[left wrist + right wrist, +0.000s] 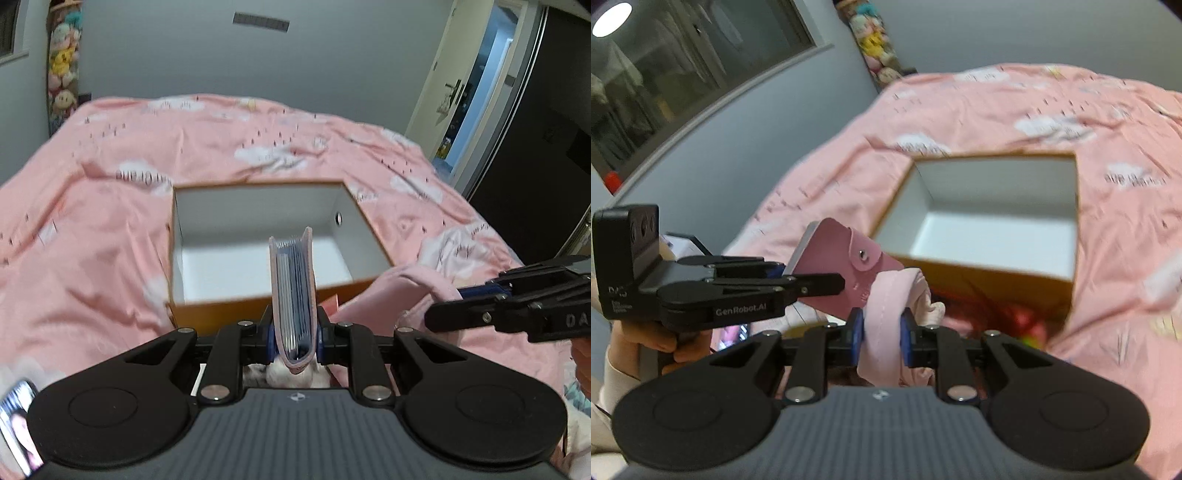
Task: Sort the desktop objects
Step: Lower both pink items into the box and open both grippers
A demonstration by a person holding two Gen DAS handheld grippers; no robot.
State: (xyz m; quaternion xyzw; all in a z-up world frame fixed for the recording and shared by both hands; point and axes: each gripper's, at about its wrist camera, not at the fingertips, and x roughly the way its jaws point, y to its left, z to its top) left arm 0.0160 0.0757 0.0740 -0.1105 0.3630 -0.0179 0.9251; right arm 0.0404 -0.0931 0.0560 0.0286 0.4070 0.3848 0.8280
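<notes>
A pink snap-button card holder [293,291] stands upright between the blue pads of my left gripper [294,332], which is shut on it; its card edges face the camera. In the right wrist view the same card holder [846,258] is held in the left gripper [827,280], left of the box. My right gripper [882,332] is shut on a fold of pale pink cloth [882,314]. That cloth [406,284] hangs from the right gripper [439,315] at the right edge of the left wrist view. An open box [258,206], orange outside and white inside, lies ahead of both grippers.
The box rests on a bed with a pink cloud-print cover [110,221]. A phone [18,424] lies at the lower left. Red and green items [1015,317] sit in front of the box [997,184]. Plush toys [62,62] hang on the far wall; a doorway [480,92] is right.
</notes>
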